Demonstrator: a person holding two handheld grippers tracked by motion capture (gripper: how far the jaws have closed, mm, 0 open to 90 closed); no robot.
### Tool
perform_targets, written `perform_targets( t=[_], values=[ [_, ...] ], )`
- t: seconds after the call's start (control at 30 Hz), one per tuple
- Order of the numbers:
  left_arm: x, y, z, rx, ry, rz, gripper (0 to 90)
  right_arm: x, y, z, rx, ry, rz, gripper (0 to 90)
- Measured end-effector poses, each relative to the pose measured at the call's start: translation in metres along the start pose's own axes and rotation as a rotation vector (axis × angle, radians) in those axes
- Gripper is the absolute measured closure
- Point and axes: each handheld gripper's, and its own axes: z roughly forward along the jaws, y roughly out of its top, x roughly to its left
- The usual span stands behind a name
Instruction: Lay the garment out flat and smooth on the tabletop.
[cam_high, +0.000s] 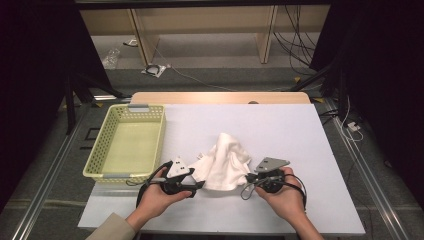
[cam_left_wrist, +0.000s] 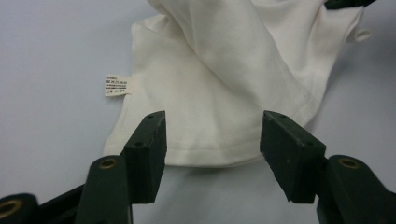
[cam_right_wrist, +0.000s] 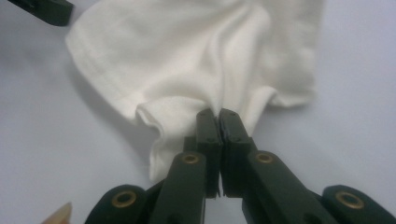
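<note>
High view, left to right: yellow basket (cam_high: 127, 145) sits at the table's (cam_high: 300, 130) left edge with nothing in it, then my left gripper (cam_high: 196, 184), then the white garment (cam_high: 225, 160) crumpled at the table's middle front, then my right gripper (cam_high: 248, 180).

Left gripper view: jaws spread, one either side of the garment's hemmed edge (cam_left_wrist: 210, 161), pads not touching cloth. A small care label (cam_left_wrist: 116, 86) sticks out of the side seam further up.

Right gripper view: jaws pressed together, pinching a bunched fold of the garment's (cam_right_wrist: 196, 60) edge right at the tips. The cloth rises in folds away from the pinch, so I judge that corner is gripped and slightly lifted.

Step in hand, as I read it: getting a two-point hold on the garment, right side done, left side not yet.

Next move calls for: left jaws forward over the hem, close on it, then both hands lift or pull apart to spread the cloth. The basket looks like the likely drop spot.
</note>
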Motion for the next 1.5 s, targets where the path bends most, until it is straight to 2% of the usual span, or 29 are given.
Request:
perform_targets(
  t=[0.27,0.4,0.63,0.73,0.77,0.87,0.97,1.03,1.1,1.17,1.3,1.5],
  values=[
    [0.001,-0.001,0.002,0.011,0.003,-0.002,41.6,-0.031,-0.026,-0.026,0.034,-0.088,0.084,88.8],
    [-0.002,-0.003,0.006,0.029,-0.007,0.012,41.7,-0.043,-0.040,-0.036,0.063,-0.120,0.124,88.7],
    [-0.004,-0.004,0.011,0.052,-0.019,0.019,44.6,-0.050,-0.056,-0.041,0.142,-0.150,0.160,88.9],
    [-0.006,-0.004,0.015,0.059,-0.029,0.028,45.8,-0.049,-0.057,-0.040,0.150,-0.140,0.143,88.1],
    [-0.007,-0.004,0.017,0.063,-0.032,0.032,46.0,-0.049,-0.057,-0.040,0.140,-0.146,0.134,85.3],
    [-0.009,-0.003,0.022,0.073,-0.041,0.051,48.5,-0.048,-0.057,-0.042,0.108,-0.154,0.106,74.9],
    [-0.012,-0.002,0.027,0.089,-0.046,0.077,52.6,-0.046,-0.056,-0.049,0.042,-0.158,0.084,68.0],
    [-0.014,-0.002,0.029,0.088,-0.049,0.091,55.1,-0.044,-0.056,-0.054,0.015,-0.160,0.055,67.4],
    [-0.015,-0.003,0.030,0.093,-0.054,0.110,57.8,-0.041,-0.058,-0.056,0.006,-0.135,0.050,67.5],
    [-0.016,-0.003,0.031,0.101,-0.046,0.136,61.1,-0.039,-0.062,-0.056,0.015,-0.110,0.044,67.4],
    [-0.018,-0.003,0.031,0.093,-0.042,0.153,68.4,-0.036,-0.070,-0.056,0.065,-0.086,0.044,65.7],
    [-0.021,-0.003,0.031,0.100,-0.044,0.193,77.8,-0.035,-0.080,-0.059,0.105,-0.071,0.039,64.2]
  ],
)
